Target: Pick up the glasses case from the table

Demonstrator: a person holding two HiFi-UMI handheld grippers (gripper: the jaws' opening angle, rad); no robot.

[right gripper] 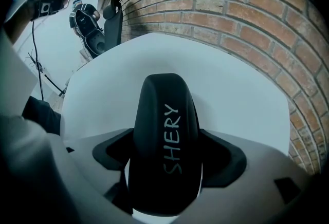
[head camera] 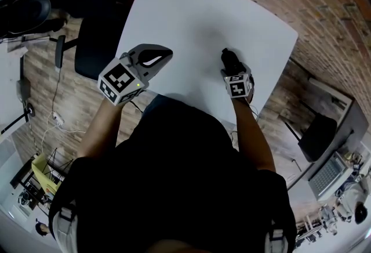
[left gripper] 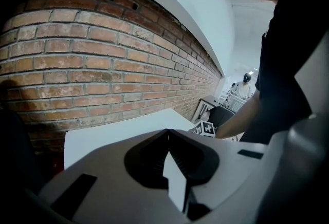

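Observation:
A black glasses case (right gripper: 165, 135) with "SHERY" printed on it sits between the jaws of my right gripper (right gripper: 165, 166), which is shut on it. In the head view the right gripper (head camera: 231, 63) holds the glasses case (head camera: 229, 58) over the near right part of the white table (head camera: 197, 20). My left gripper (head camera: 164, 55) is raised over the table's near left edge, its jaws closed together with nothing between them. The left gripper view shows the left gripper (left gripper: 167, 142) shut and empty, with the white table (left gripper: 103, 138) beyond it.
A brick floor (head camera: 324, 8) surrounds the table. A dark chair (head camera: 95, 43) stands at the table's left side. Desks with equipment lie at the lower right (head camera: 336, 170) and far left (head camera: 17, 20). A person in black, myself, fills the lower head view.

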